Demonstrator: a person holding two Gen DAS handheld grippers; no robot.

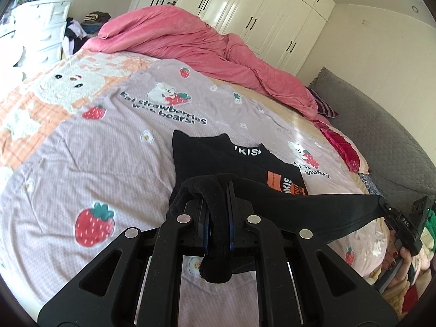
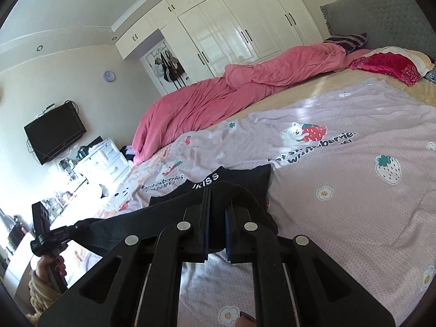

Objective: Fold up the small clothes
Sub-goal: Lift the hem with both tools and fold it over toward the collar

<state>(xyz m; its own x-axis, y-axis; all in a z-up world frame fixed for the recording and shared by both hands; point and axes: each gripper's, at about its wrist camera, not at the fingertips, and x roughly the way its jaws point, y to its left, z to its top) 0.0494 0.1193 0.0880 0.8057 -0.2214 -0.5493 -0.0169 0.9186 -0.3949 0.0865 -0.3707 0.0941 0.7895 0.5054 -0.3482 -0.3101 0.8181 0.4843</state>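
black tee stretched btwn both grippers, above bed

Left wrist view: close behind left tool, angled down across bed toward wardrobe. Right wrist view likewise behind right tool. Both share black garment, bed, wardrobe.

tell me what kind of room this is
Most likely a home bedroom. A wide bed with a strawberry-and-bear sheet fills both views, a pink duvet is bunched along its far side, and white built-in wardrobes line the wall behind it. A wall-mounted TV hangs by a white dresser.
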